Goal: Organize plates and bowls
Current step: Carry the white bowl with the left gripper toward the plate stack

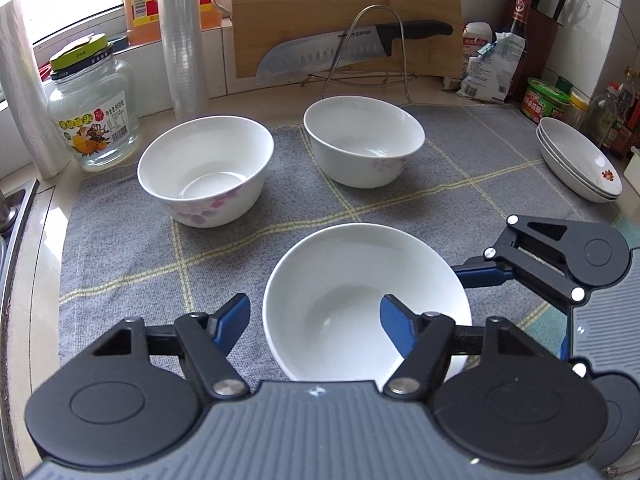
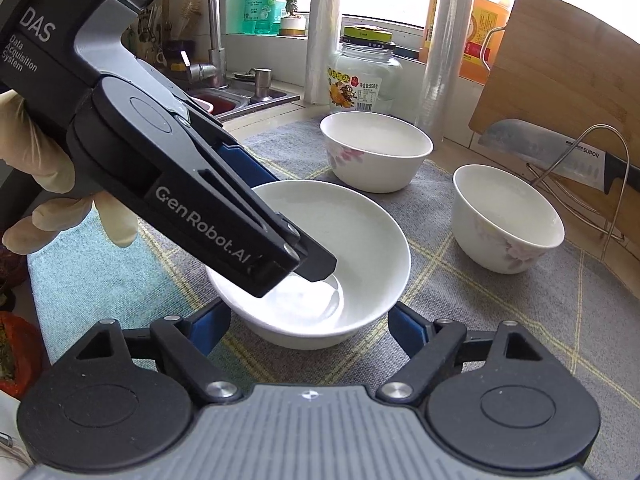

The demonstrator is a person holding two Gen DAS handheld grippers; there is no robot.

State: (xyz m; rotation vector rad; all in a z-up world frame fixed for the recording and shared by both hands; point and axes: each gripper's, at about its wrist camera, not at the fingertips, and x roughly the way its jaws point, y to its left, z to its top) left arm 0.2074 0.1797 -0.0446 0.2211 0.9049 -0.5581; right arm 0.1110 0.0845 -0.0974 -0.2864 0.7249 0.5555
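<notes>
Left wrist view: the left gripper (image 1: 316,316) stands open astride the near wall of a plain white ceramic bowl (image 1: 352,280). Its blue finger at 9 o'clock sits just outside the rim, with a sliver of cloth showing between, and its finger at 3 o'clock dips inside the bowl. Nothing is clamped. The bowl rests on a grey checked cloth (image 1: 120,260) spread over the pale bench (image 1: 36,280).

From 3 o'clock, the right gripper (image 1: 480,272) reaches the bowl's far side rim.

Right wrist view: the right gripper (image 2: 310,316) has the same bowl (image 2: 360,240) at 12 o'clock between its part-open fingers. Both blue tips meet the outer wall, but whether they press cannot be told. A gloved hand (image 2: 24,168) holds the left gripper, which comes in from 10 o'clock.

Beyond it, at 11 and 12 o'clock, stand two deeper white bowls with pink flowers (image 1: 206,168), well apart. A stack of shallow white plates (image 1: 580,160) lies at 2 o'clock.
</notes>
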